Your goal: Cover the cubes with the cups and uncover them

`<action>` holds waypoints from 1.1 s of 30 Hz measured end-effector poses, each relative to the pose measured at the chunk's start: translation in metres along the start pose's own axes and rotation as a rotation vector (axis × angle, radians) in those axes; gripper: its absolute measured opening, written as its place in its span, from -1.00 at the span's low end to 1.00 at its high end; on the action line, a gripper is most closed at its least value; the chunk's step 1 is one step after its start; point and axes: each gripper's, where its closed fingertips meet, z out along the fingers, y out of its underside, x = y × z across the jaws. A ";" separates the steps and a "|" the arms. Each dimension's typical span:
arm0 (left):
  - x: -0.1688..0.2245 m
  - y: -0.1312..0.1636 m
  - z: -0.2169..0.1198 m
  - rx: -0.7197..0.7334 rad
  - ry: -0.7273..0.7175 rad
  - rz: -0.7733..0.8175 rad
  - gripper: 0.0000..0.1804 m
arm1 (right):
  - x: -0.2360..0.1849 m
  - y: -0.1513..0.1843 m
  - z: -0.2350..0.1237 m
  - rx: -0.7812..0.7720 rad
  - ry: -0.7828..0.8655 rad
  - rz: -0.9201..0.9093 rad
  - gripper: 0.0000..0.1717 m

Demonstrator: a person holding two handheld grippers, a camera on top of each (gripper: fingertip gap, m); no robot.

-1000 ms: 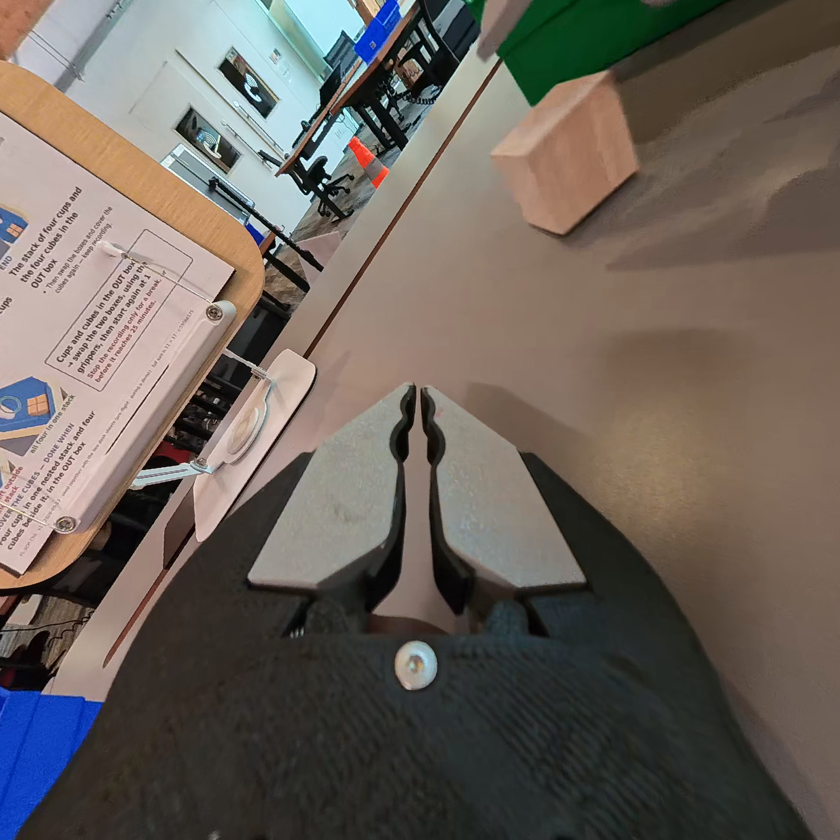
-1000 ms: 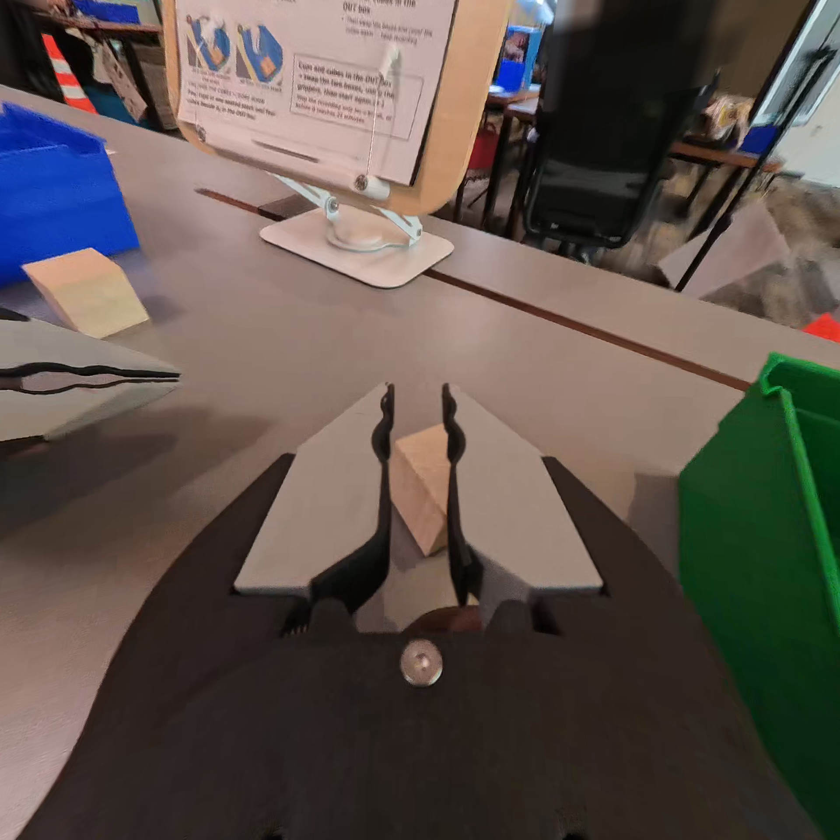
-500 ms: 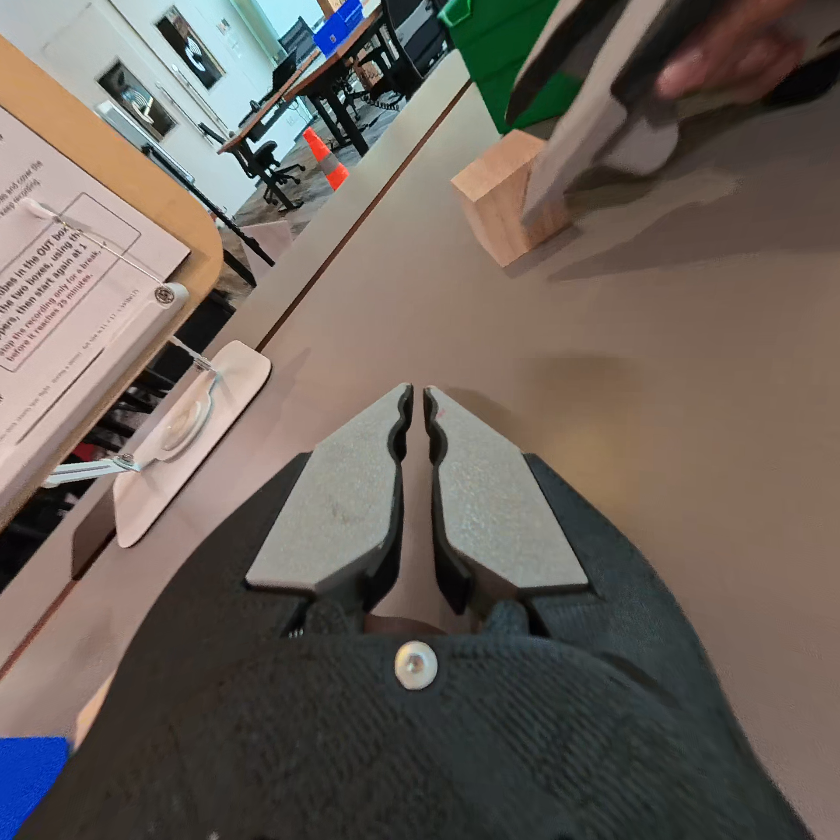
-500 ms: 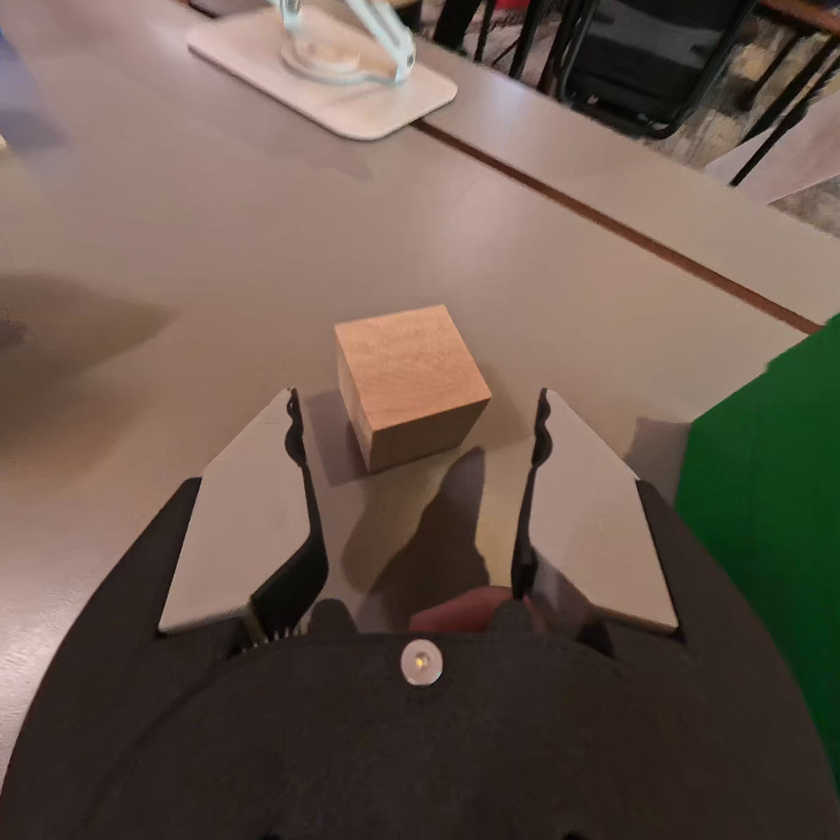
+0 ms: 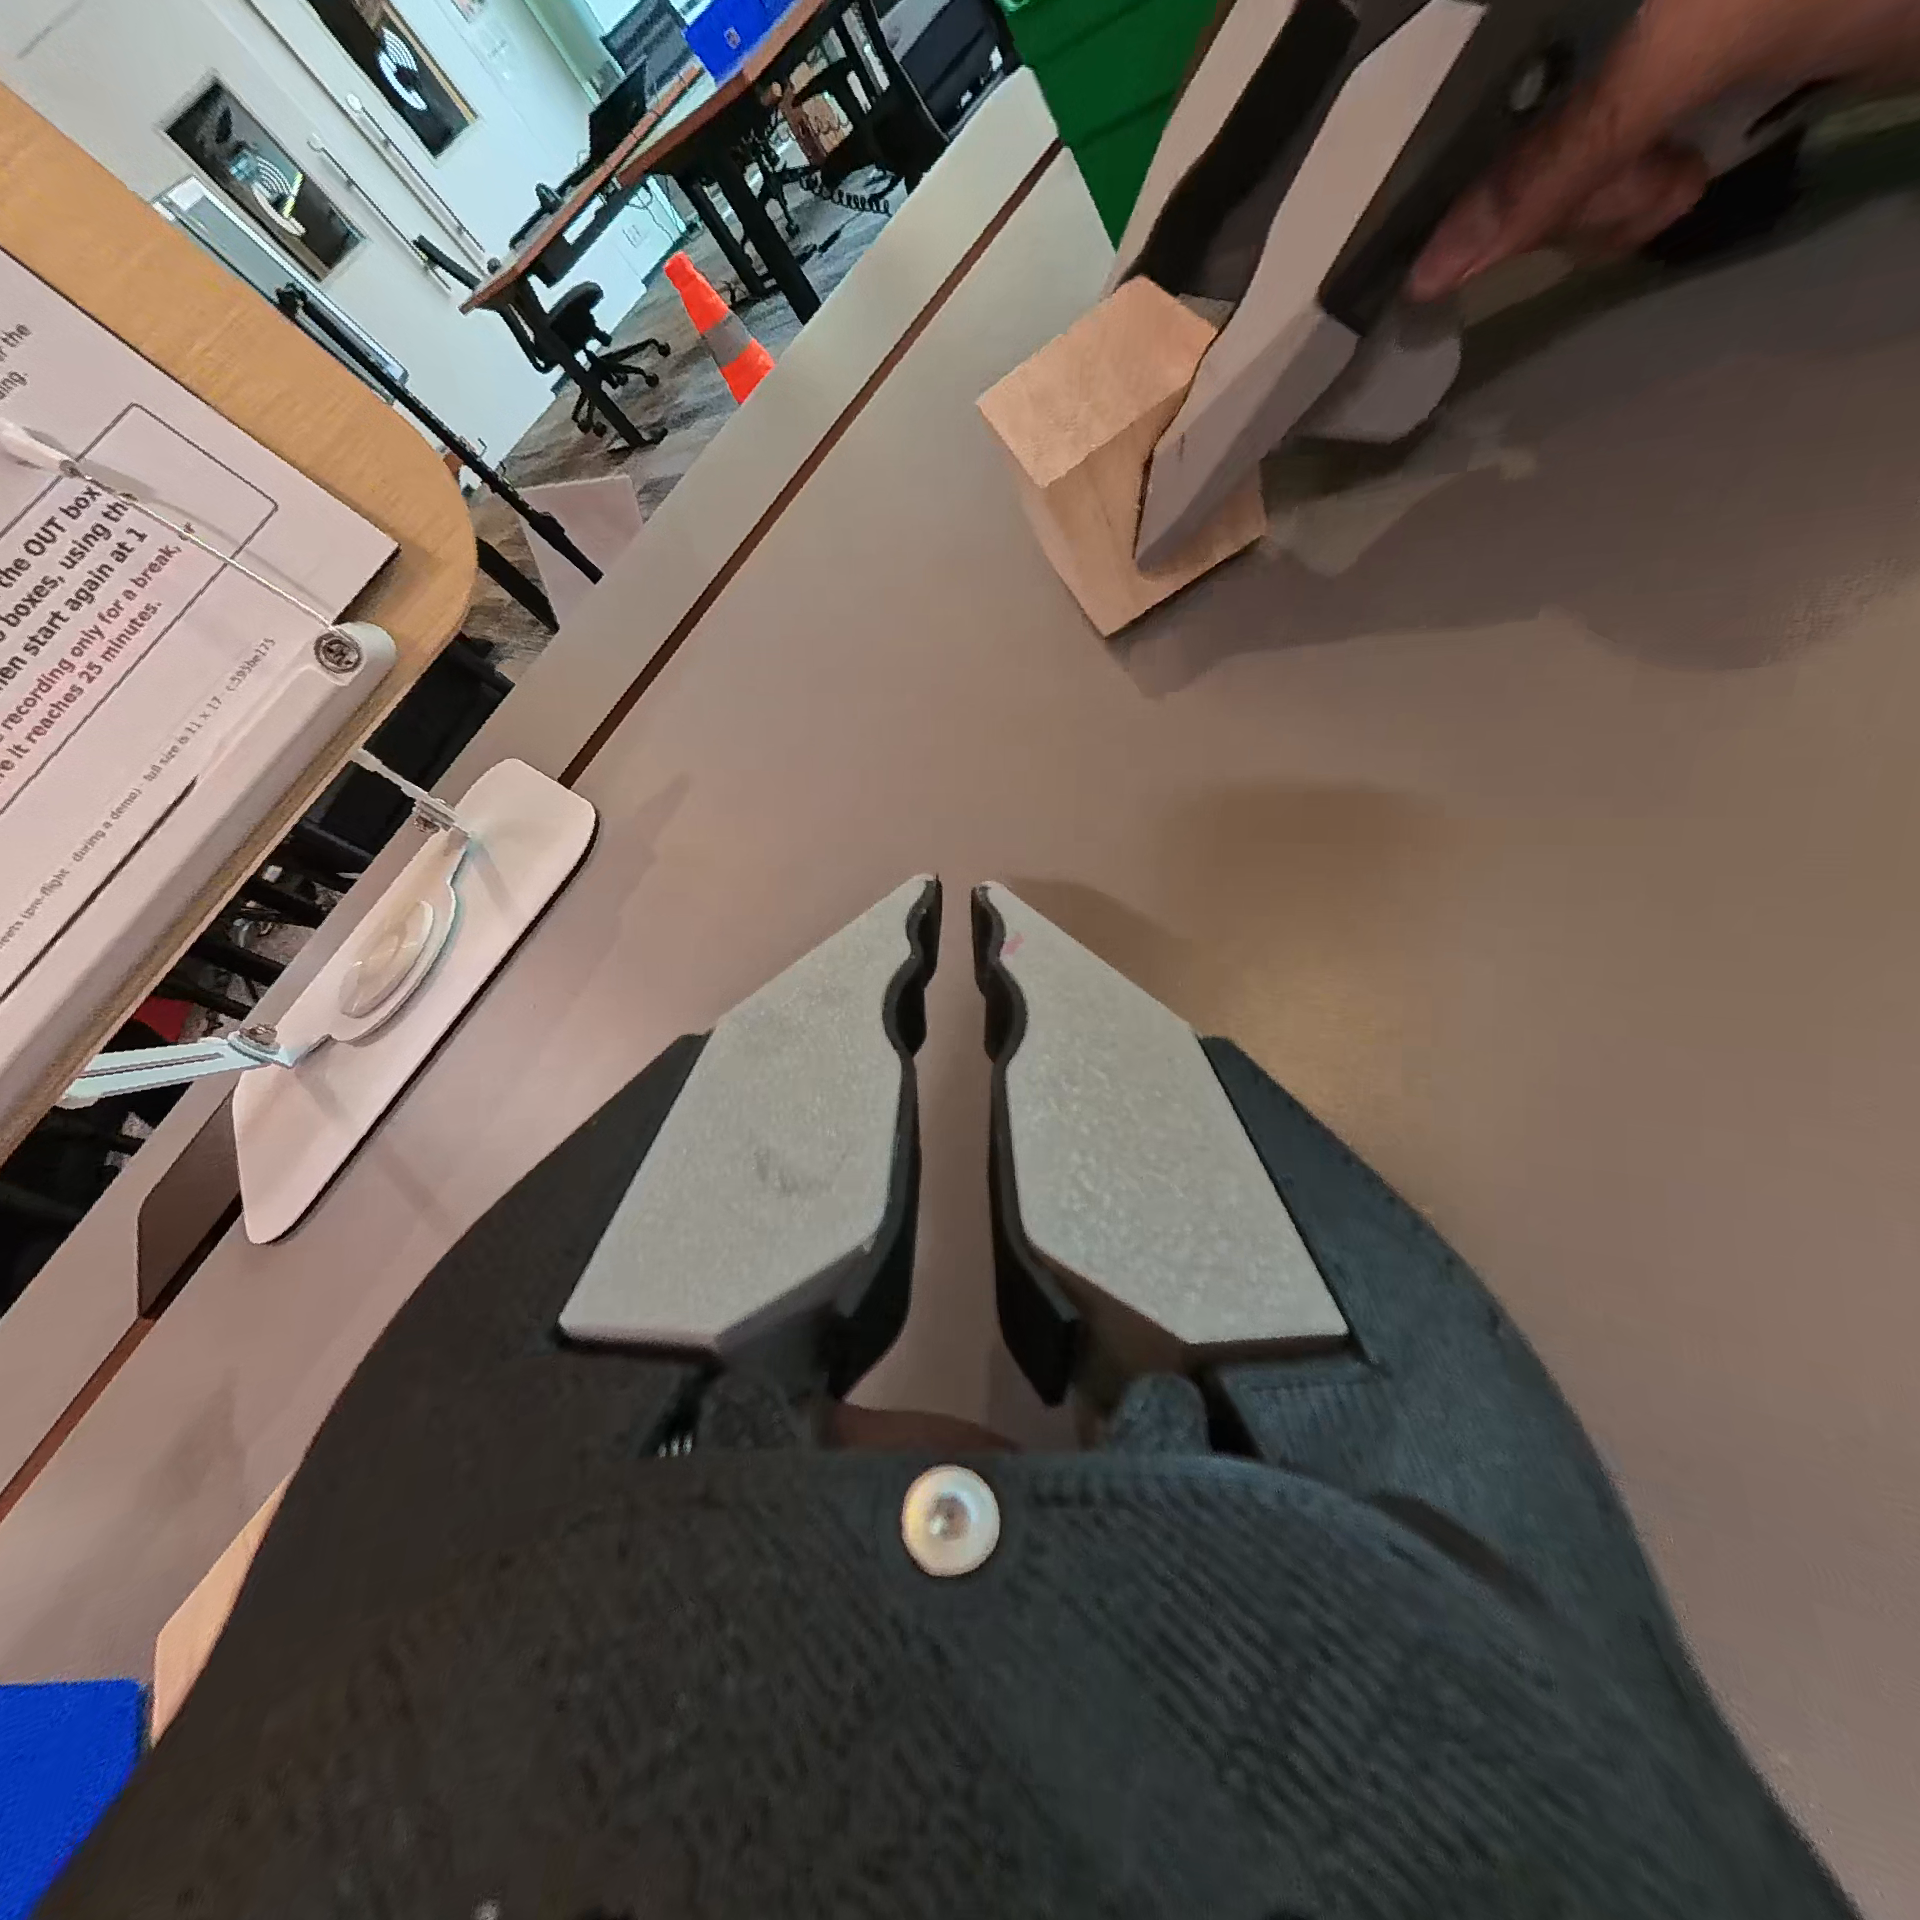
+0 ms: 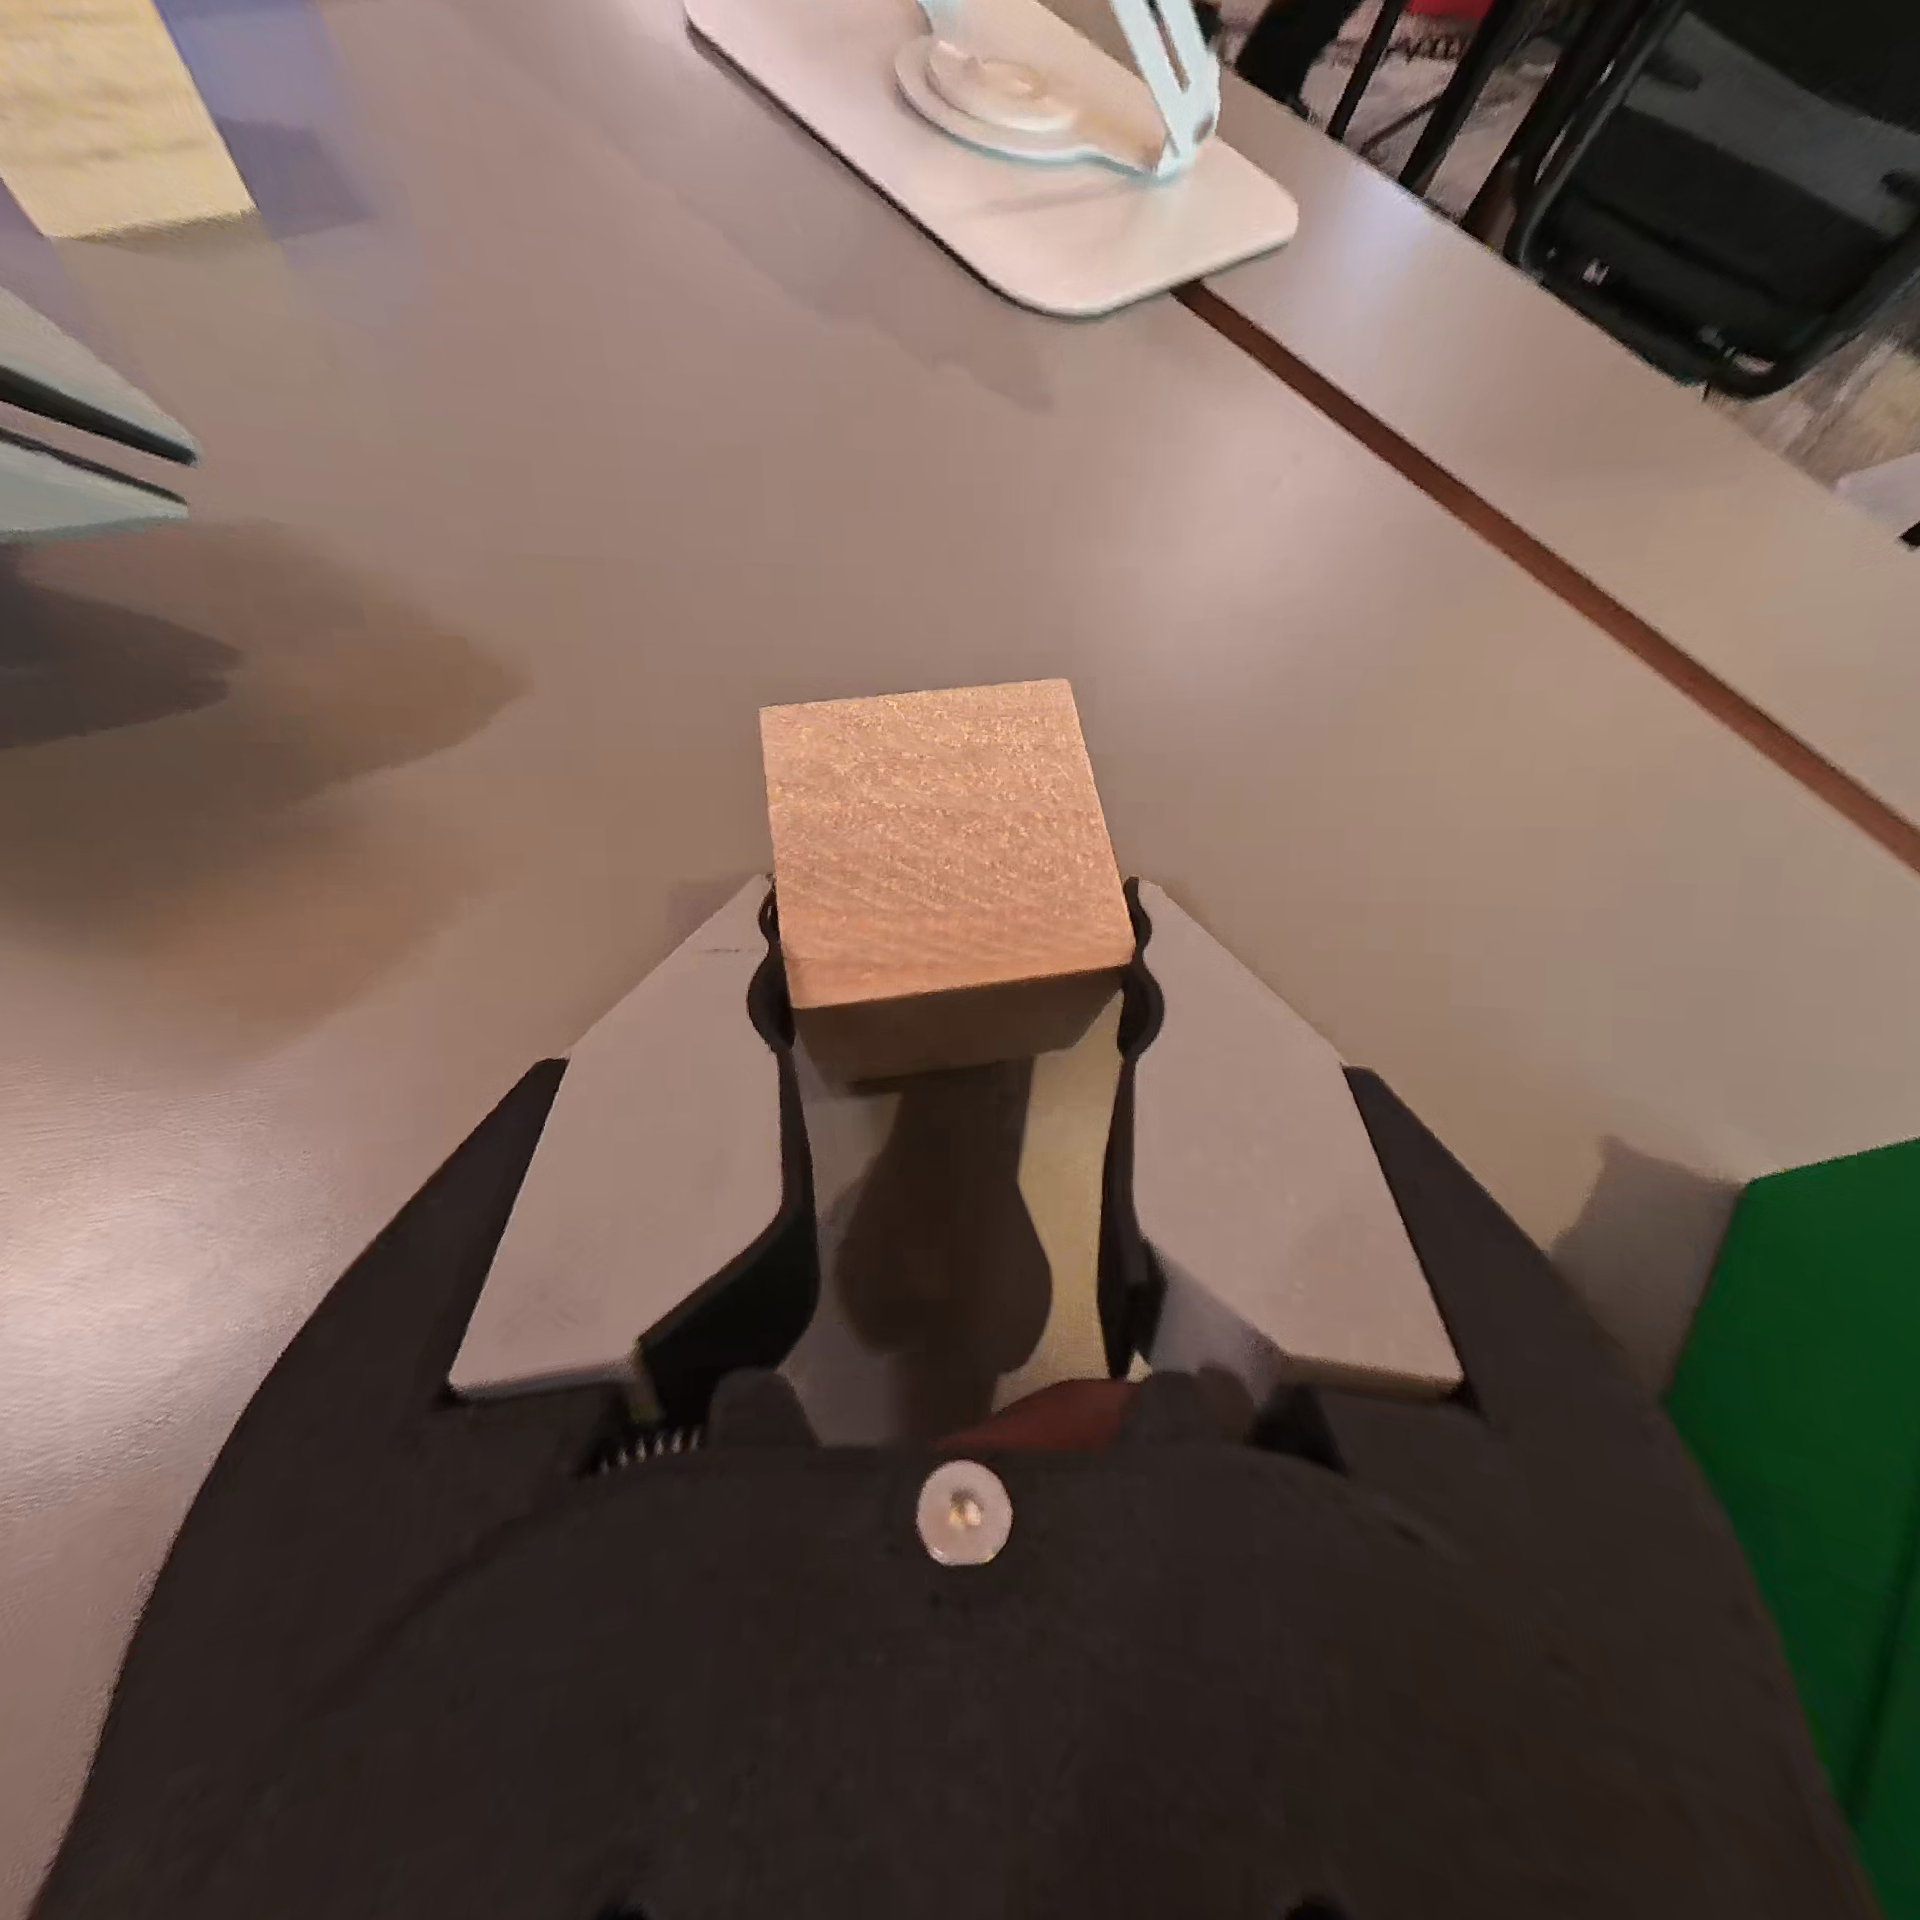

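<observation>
A wooden cube (image 6: 935, 852) rests on the grey table (image 6: 520, 935), and my right gripper (image 6: 951, 896) is shut on it, with a pad against each side. The left wrist view shows the same cube (image 5: 1091, 416) with a right finger (image 5: 1236, 416) lying along its side. My left gripper (image 5: 956, 894) is shut and empty, just above bare table; its fingers also show at the left edge of the right wrist view (image 6: 83, 457). A second wooden cube (image 6: 114, 114) lies far left. No cup is in view.
A green bin (image 6: 1808, 1455) stands to the right of the cube and also shows in the left wrist view (image 5: 1101, 94). A white stand base (image 6: 1039, 166) carries a board with an instruction sheet (image 5: 208, 416). A blue bin corner (image 5: 52, 1787) is at lower left.
My right gripper opened wide behind the cube, moved forward around it and closed on its sides. My left gripper stayed shut and empty and swung slightly towards the cube.
</observation>
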 end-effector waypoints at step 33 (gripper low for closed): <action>-0.017 0.012 -0.002 -0.046 -0.081 0.004 -0.96 | 0.129 0.144 -0.184 -0.550 0.295 0.227 -0.27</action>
